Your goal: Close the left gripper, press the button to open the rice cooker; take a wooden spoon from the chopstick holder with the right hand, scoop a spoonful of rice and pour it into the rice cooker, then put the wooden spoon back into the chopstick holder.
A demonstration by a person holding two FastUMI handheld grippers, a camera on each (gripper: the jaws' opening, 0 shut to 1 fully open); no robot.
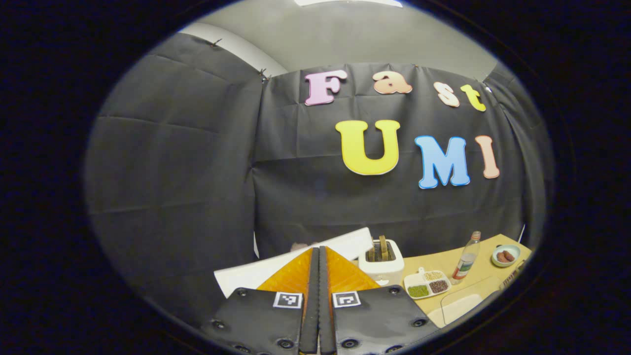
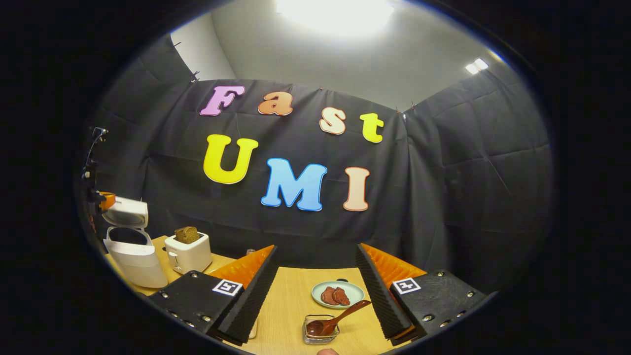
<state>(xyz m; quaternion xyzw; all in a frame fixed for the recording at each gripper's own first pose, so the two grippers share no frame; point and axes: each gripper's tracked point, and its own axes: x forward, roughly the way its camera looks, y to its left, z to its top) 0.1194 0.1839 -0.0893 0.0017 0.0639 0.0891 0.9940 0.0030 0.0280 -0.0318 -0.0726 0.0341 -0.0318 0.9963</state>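
White rice cooker (image 2: pixel 130 246) stands lid-up beside the white toaster (image 2: pixel 188 253); left gripper (image 1: pixel 319 296) jaws together, right gripper (image 2: pixel 315 291) jaws apart.

Light wooden counter (image 2: pixel 291 301). On it, seen from the right gripper view: white rice cooker (image 2: pixel 132 256) at far left, lid up; white toaster (image 2: pixel 188 252) just beside, bread slice in its slot; pale plate (image 2: pixel 337 294) with reddish-brown pieces; small glass holder (image 2: pixel 320 329) with wooden spoon (image 2: pixel 340 318) leaning in it. From the left gripper view: divided tray of beans (image 1: pixel 427 284), clear bottle (image 1: pixel 467 257) near it.
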